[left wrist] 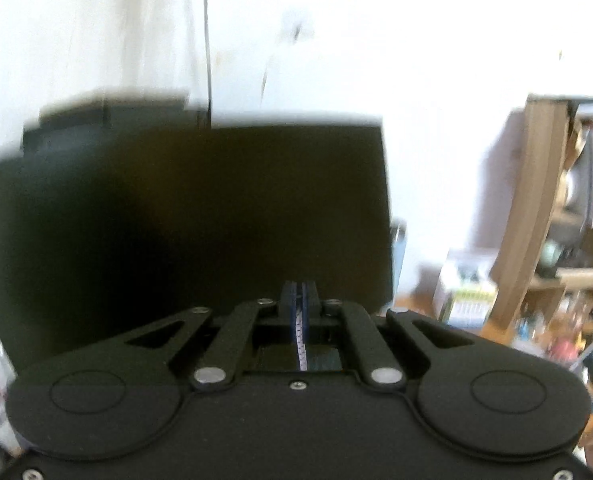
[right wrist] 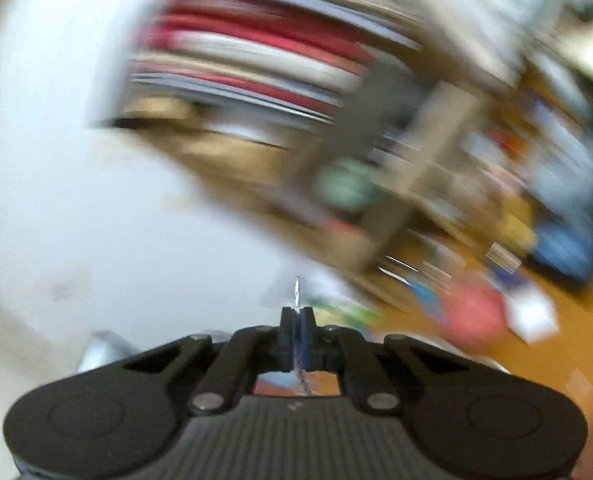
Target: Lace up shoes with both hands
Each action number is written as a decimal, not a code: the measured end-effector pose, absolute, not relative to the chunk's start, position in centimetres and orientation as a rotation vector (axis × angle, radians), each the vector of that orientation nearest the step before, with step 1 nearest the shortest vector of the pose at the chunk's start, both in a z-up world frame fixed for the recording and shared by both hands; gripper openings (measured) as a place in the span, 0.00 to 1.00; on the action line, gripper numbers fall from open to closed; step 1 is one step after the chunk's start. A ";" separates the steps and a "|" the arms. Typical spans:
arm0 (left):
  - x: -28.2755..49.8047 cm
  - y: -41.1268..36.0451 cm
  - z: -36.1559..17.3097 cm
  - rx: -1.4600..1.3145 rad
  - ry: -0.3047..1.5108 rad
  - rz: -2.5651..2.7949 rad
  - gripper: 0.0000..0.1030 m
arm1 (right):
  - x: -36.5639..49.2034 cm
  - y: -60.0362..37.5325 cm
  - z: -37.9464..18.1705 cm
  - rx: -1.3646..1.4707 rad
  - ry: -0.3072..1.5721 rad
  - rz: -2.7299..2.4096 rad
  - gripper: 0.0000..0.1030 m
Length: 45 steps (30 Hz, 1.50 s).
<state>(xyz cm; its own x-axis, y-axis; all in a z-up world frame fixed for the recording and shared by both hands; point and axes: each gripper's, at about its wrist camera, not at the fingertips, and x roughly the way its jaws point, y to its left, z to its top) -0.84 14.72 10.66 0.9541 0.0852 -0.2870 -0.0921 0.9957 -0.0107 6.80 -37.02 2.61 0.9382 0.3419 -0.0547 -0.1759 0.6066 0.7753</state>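
My left gripper [left wrist: 299, 292] is shut, its two dark fingers pressed together on a thin white speckled shoelace [left wrist: 301, 350] that runs back between them toward the camera. My right gripper [right wrist: 297, 318] is also shut, and a thin white shoelace tip [right wrist: 297, 290] sticks up from between its fingers, with the lace trailing down behind them. No shoe shows in either view. The right wrist view is heavily smeared by motion.
A large black monitor [left wrist: 184, 216] fills the middle of the left wrist view against a white wall [left wrist: 376, 40]. A wooden shelf [left wrist: 536, 208] with books stands at the right, above a cluttered wooden desk [left wrist: 416, 304]. The right wrist view shows blurred books [right wrist: 256, 52] and shelf clutter.
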 end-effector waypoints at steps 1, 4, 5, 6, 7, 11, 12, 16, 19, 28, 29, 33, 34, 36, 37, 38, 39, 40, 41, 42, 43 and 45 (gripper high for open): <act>-0.8 14.8 12.1 -0.034 0.253 0.071 0.00 | 6.8 -36.2 4.8 0.842 0.164 0.350 0.03; -0.5 14.5 15.0 -0.029 0.176 0.035 0.00 | 6.8 -34.1 9.4 0.789 0.081 0.460 0.03; -0.4 14.3 15.8 -0.022 0.153 0.028 0.00 | 7.0 -33.3 10.4 0.775 0.066 0.486 0.03; -0.3 14.1 16.8 -0.019 0.127 0.017 0.00 | 7.1 -32.4 11.5 0.759 0.050 0.512 0.03; -0.2 13.9 17.9 -0.020 0.102 0.003 0.00 | 7.3 -31.5 12.7 0.744 0.034 0.537 0.03; -0.1 12.8 21.1 -0.008 0.018 -0.033 0.00 | 7.9 -28.8 15.6 0.714 -0.003 0.605 0.03; 0.0 12.6 21.9 -0.008 -0.001 -0.044 0.00 | 8.1 -28.3 16.2 0.705 -0.013 0.614 0.03; 0.2 11.7 25.1 0.001 -0.058 -0.085 0.00 | 8.8 -26.6 18.7 0.690 -0.048 0.661 0.03; 0.3 10.6 26.4 0.016 -0.072 -0.127 0.00 | 8.4 -25.2 20.3 0.641 -0.045 0.720 0.03; 0.6 8.3 26.9 0.022 -0.083 -0.190 0.00 | 7.7 -20.2 22.6 0.477 -0.058 0.819 0.03; 0.5 8.4 27.0 0.021 -0.086 -0.191 0.00 | 7.7 -20.0 23.0 0.476 -0.065 0.823 0.03; 0.2 8.4 27.8 0.032 -0.103 -0.180 0.00 | 7.6 -19.2 24.8 0.464 -0.102 0.846 0.03; -0.1 8.5 28.1 0.028 -0.114 -0.177 0.00 | 7.6 -19.0 25.1 0.452 -0.105 0.852 0.03; -0.6 8.7 28.6 0.023 -0.131 -0.173 0.00 | 7.4 -18.5 25.6 0.428 -0.110 0.863 0.03; -0.7 8.9 28.9 0.023 -0.140 -0.171 0.00 | 7.3 -18.3 25.8 0.415 -0.113 0.869 0.03; -0.8 9.0 29.1 0.022 -0.146 -0.168 0.00 | 7.2 -18.1 25.9 0.404 -0.115 0.872 0.03; -1.0 9.1 29.3 0.021 -0.152 -0.166 0.00 | 7.1 -18.0 25.9 0.392 -0.118 0.876 0.03; -1.1 9.1 29.6 0.022 -0.156 -0.165 0.00 | 7.0 -17.8 26.0 0.381 -0.120 0.880 0.03; -1.2 9.1 29.7 0.022 -0.159 -0.164 0.00 | 6.9 -17.6 26.0 0.369 -0.123 0.883 0.03; -1.3 9.1 29.8 0.021 -0.162 -0.162 0.00 | 6.8 -17.5 26.1 0.358 -0.125 0.887 0.03; -1.4 9.1 29.8 0.021 -0.163 -0.163 0.00 | 6.7 -17.3 26.1 0.346 -0.127 0.890 0.03; -1.2 9.1 29.6 0.023 -0.159 -0.160 0.00 | 6.4 -16.9 26.2 0.323 -0.132 0.897 0.03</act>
